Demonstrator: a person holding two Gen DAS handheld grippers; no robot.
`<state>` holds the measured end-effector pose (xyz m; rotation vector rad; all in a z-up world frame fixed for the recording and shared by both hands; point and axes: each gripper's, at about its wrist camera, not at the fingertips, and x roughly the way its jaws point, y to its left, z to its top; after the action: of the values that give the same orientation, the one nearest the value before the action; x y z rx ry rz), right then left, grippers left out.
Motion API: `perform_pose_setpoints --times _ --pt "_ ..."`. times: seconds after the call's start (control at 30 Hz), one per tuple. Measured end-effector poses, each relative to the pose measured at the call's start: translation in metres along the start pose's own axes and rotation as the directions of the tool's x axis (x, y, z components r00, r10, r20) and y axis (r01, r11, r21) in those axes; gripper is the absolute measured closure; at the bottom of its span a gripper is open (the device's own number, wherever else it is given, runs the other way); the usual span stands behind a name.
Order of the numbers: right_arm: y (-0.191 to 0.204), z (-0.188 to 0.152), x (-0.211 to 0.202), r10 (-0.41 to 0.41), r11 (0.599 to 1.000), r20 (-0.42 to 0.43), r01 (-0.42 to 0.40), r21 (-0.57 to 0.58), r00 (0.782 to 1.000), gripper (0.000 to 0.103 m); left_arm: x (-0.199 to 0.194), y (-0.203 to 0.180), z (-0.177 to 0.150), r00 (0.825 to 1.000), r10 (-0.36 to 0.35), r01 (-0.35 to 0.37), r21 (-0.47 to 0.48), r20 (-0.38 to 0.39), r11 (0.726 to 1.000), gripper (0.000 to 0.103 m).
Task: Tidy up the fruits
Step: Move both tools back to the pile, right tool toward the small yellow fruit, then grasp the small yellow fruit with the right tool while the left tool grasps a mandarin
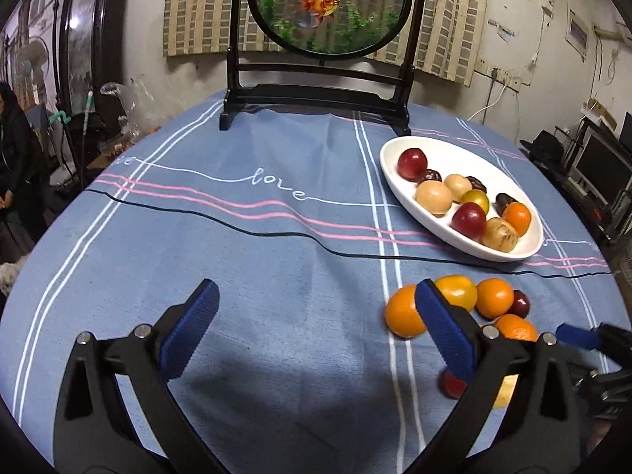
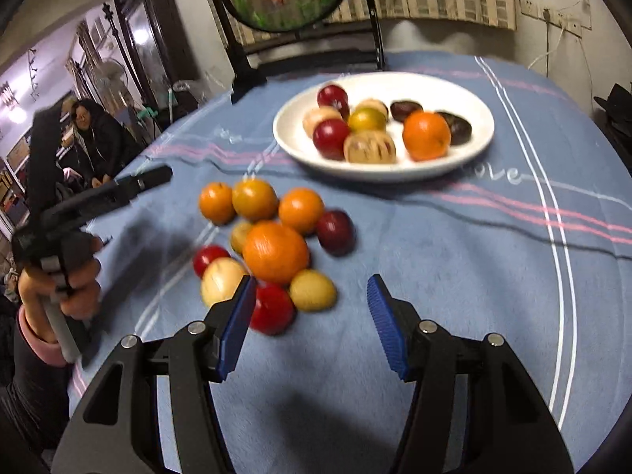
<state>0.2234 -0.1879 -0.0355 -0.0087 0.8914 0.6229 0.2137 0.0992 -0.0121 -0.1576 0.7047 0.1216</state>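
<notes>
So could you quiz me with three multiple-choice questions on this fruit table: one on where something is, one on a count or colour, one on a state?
1. Where does the loose pile of fruit lie?
A. On the cloth in front of the white plate
B. Inside the fish-picture stand
C. On the floor

2. How many bright orange citrus fruits are on the plate?
A. Three
B. One
C. None

3. What is between the fingers of the right gripper?
A. A red fruit
B. A dark date
C. Nothing

Answers:
1 A, the pile sits on the blue tablecloth, nearer the camera than the plate.
2 B, only one orange shows among the plate's fruit.
3 C, its blue pads stand apart over bare cloth.
</notes>
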Motion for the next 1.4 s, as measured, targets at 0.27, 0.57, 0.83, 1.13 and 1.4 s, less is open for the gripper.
perform_pose_setpoints --times 0.27,0.57,0.83,1.13,1.4 --pt "-0.003 -0.003 -0.004 0.004 1.000 0.018 -0.004 0.000 1.000 0.055 -0.004 -0.008 -0.002 1.000 -0.007 0.007 0.025 0.017 1.000 0.002" --pt "-0.008 -0.002 0.004 0.007 1.000 -0.003 -0.007 0.022 1.000 0.060 -0.006 -0.014 -0.004 1.000 -0.022 0.021 0.046 0.020 0.999 0.002" --pt "-0.009 0.002 0.015 -0.013 1.000 -0.012 0.013 0.018 1.000 0.063 -0.013 -0.012 -0.002 0.998 0.011 -0.014 0.049 0.067 0.999 0.002" --pt "-0.004 0.008 0.027 -0.004 1.000 -0.026 0.004 -0.018 1.000 0.066 -0.011 -0.009 -0.001 0.998 0.009 -0.011 0.034 0.057 0.999 0.002" --pt "0.000 0.008 0.029 0.018 1.000 -0.035 -0.019 -0.020 0.999 0.078 -0.011 -0.006 0.000 0.999 0.008 -0.009 0.021 0.050 1.000 0.002"
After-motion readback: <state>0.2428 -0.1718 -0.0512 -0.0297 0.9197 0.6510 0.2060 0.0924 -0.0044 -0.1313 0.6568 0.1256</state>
